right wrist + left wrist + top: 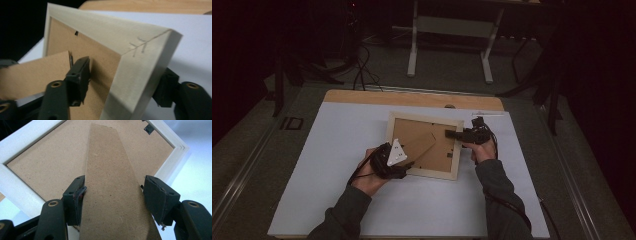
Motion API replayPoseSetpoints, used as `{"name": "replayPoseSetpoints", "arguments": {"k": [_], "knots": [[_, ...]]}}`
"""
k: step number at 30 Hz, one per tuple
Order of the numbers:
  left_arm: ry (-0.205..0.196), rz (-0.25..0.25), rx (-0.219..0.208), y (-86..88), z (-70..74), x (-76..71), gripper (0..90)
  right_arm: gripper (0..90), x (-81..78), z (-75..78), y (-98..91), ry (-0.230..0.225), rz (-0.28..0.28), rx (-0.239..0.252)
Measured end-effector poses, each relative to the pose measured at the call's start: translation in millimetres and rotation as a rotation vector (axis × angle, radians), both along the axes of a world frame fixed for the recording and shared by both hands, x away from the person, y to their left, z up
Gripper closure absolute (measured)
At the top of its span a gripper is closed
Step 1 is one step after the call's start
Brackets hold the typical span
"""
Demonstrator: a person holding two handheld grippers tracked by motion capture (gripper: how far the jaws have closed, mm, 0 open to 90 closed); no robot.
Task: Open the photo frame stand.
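A pale wooden picture frame [456, 150] lies back side up on the white sheet, its brown backing board [45, 162] showing. A brown cardboard stand strut [112, 190] is swung away from the backing. My left gripper [404, 162] straddles that strut. Its left pad [77, 195] touches the strut's edge, and a narrow gap shows at the right pad [156, 197]. My right gripper [457, 134] reaches in from the right near the frame's far right corner [150, 45]. One jaw rests on the backing and the other sits behind the rail [132, 85], so the frame is clamped.
The white sheet [337, 150] covers a wooden table whose bare far strip [412, 98] shows. Small black retaining tabs [149, 129] sit on the frame's back. A table stand [449, 30] and cables [362, 70] are on the dark floor beyond.
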State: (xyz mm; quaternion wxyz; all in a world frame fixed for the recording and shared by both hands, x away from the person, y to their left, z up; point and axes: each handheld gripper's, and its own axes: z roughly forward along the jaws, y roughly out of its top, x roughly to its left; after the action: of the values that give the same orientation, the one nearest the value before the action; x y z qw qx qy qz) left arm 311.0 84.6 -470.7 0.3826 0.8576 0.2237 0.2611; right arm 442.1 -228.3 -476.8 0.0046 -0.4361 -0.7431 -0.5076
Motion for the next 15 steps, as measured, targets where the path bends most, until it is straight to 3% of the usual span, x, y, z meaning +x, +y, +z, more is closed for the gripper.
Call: {"name": "replayPoseSetpoints", "arguments": {"k": [8, 15], "knots": [[-0.018, 0.011, 0.004, -0.6, 3.1, 1.8, 38.7, 47.7, -2.8, 8.8, -5.7, -0.033, -0.005, 0.035], [-0.036, 0.04, 0.023, -3.0, 5.5, 4.4, 39.5, 52.7, -5.7, 20.5, -7.9, -0.08, -0.005, 0.034]]}}
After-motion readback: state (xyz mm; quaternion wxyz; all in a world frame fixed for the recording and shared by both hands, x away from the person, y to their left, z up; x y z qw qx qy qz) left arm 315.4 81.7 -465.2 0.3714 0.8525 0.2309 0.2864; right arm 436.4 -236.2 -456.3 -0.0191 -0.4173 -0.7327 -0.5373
